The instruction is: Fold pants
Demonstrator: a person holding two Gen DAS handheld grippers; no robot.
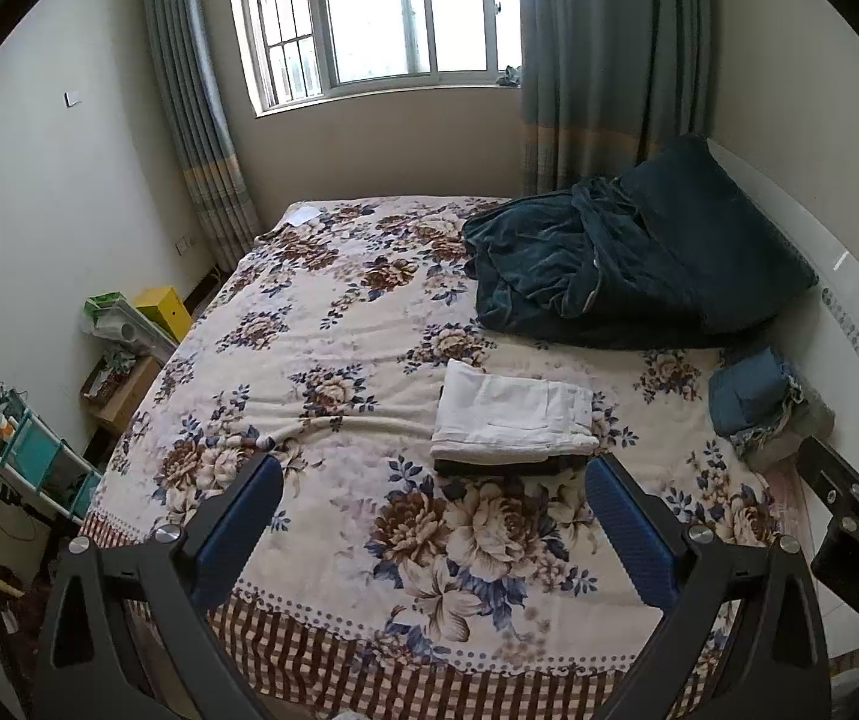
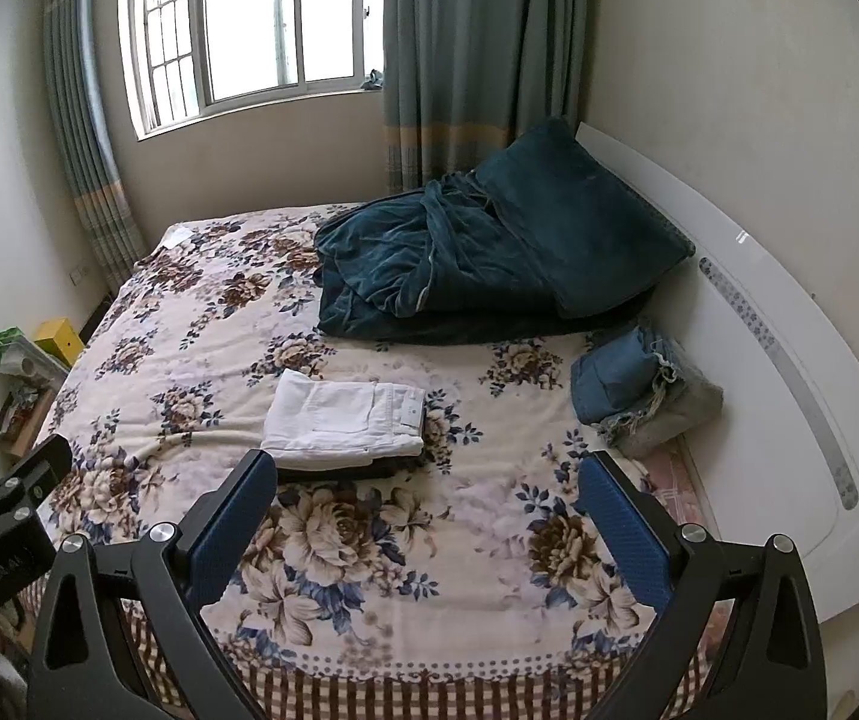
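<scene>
Folded white pants [image 1: 513, 414] lie on top of a darker folded garment [image 1: 507, 468] in the middle of the floral bed [image 1: 321, 360]. They also show in the right wrist view [image 2: 345, 417]. My left gripper [image 1: 435, 474] is open and empty, held above the bed's near edge, short of the pile. My right gripper [image 2: 429, 474] is open and empty, to the right of the left one, also short of the pile. The right gripper's body shows at the left view's edge [image 1: 849, 504].
A dark teal blanket and pillow [image 2: 489, 252] lie at the bed's far right. A folded pile of blue and grey clothes [image 2: 639, 390] sits by the white headboard [image 2: 789, 360]. Boxes and a shelf [image 1: 39, 450] stand on the floor to the left.
</scene>
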